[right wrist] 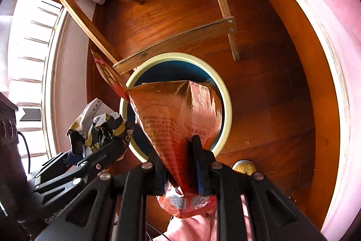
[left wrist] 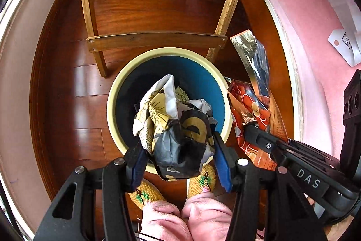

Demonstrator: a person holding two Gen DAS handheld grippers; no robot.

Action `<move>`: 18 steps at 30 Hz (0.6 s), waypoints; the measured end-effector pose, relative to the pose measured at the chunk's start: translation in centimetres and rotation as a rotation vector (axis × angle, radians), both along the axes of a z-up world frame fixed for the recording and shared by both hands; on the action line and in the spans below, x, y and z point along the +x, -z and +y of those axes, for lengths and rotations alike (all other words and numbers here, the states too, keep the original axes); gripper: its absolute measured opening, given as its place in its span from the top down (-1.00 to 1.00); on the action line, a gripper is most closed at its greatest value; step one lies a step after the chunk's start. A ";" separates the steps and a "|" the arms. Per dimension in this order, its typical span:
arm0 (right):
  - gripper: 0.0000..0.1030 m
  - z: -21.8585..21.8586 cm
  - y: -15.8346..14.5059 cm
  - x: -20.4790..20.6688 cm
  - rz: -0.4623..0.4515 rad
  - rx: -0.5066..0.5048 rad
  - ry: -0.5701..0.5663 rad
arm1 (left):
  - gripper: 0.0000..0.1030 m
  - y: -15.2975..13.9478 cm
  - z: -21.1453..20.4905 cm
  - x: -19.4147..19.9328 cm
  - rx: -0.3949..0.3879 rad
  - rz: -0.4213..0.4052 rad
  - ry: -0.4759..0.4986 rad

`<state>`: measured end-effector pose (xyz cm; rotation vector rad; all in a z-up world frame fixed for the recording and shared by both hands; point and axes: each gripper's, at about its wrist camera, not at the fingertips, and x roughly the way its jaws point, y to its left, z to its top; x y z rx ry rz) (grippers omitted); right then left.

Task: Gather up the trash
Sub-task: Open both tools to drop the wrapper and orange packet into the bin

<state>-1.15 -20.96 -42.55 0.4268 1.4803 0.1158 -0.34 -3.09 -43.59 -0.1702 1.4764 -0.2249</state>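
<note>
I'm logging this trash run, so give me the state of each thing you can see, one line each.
Left tool: shut on crumpled paper wad.
Crumpled paper wad: crushed, held above the bin's opening.
Right tool: shut on red snack bag.
Red snack bag: flattened, opened, held over the bin.
Bin: upright on the floor, no lid, inside looks dark.
Wooden chair: standing behind the bin.

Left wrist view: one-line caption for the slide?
Left gripper holds crumpled wrapper above blue bin; right gripper holds orange bag beside it.
</note>
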 end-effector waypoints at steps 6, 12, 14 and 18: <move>0.65 -0.6 1.3 0.5 0.012 0.034 0.014 | -0.70 0.7 0.6 0.9 -0.011 -0.011 -0.040; 0.65 0.2 2.2 1.3 0.026 0.062 0.005 | -0.92 0.8 2.3 0.9 0.036 -0.017 -0.110; 0.64 0.5 2.4 1.7 0.031 0.078 0.004 | -0.92 0.5 3.0 0.5 0.056 -0.030 -0.133; 0.54 1.6 2.4 2.6 0.025 0.091 -0.015 | -0.93 -0.5 4.7 -0.4 0.094 -0.063 -0.174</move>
